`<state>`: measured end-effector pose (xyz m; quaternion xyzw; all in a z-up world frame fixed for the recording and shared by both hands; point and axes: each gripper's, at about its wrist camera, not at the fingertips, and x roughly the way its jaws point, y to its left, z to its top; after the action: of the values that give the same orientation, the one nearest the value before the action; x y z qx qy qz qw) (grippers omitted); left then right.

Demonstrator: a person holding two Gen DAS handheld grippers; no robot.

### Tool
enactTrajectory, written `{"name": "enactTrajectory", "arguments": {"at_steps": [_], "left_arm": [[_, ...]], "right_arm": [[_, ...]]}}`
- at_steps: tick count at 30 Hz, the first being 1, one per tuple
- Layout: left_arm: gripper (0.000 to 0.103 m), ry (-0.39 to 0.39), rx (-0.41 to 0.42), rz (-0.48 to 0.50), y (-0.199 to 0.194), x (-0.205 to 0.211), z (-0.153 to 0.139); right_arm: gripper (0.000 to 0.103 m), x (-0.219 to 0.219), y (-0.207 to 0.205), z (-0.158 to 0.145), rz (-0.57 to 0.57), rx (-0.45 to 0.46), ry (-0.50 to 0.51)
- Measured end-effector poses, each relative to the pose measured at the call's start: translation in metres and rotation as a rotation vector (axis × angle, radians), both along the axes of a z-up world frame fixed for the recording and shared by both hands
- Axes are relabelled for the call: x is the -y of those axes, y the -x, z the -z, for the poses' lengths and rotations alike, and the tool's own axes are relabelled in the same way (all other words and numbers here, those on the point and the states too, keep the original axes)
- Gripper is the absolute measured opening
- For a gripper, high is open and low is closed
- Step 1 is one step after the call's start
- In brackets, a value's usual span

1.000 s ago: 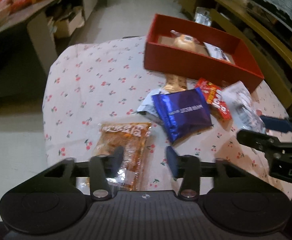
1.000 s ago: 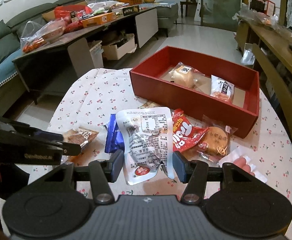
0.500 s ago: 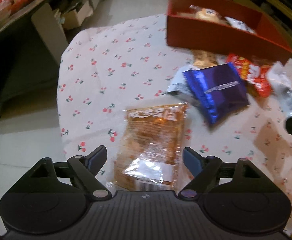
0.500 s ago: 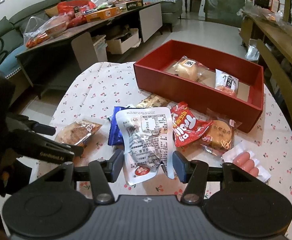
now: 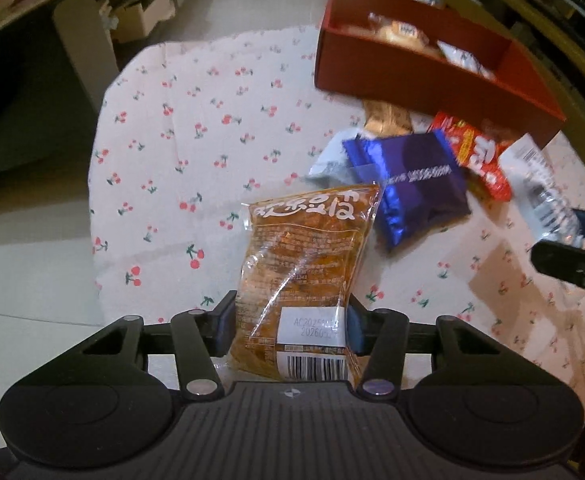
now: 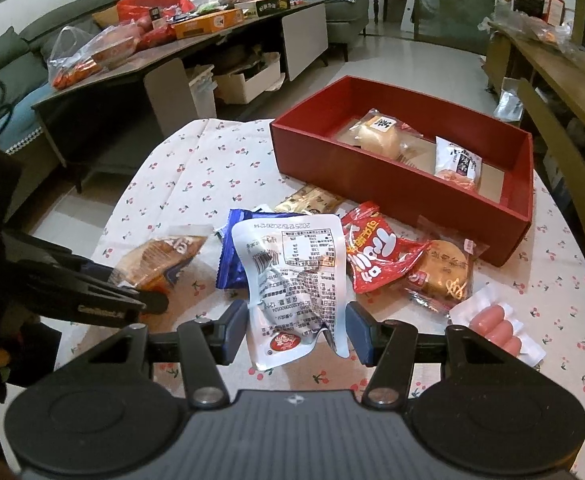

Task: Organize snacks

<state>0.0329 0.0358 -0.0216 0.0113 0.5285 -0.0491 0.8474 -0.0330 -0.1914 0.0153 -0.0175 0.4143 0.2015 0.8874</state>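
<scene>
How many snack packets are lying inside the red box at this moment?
2. Inside the red box, a pale round bun packet lies toward the far left end, and a white packet with dark print lies to its right. The near wall may hide others.

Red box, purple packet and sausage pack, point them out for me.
Red box [image 6: 376, 184], right wrist view, near outer wall.
Purple packet [image 5: 416, 176], left wrist view, middle of wrapper.
Sausage pack [image 6: 496, 326], right wrist view, on the sausages.

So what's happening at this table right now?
A person with two handheld grippers is sorting snacks into a red box. The left gripper has just closed on an orange-brown packet; the right gripper holds a white pouch. Two snacks are boxed; several others lie on the cherry-print cloth.
</scene>
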Motion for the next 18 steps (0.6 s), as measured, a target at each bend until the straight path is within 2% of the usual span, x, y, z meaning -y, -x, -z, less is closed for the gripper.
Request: {"name": "enactTrajectory", "arguments": {"at_steps": [7,18], "left_arm": [[0.058,0.035,0.04,0.012,0.007,0.003,-0.018],[0.059,0.02,0.16,0.052,0.003,0.025,-0.046]], "right_arm": [[0.056,0.002,0.003,-0.004,0.002,0.022,-0.012],[0.056,0.007,0.0,-0.01,0.042,0.056,-0.018]]}}
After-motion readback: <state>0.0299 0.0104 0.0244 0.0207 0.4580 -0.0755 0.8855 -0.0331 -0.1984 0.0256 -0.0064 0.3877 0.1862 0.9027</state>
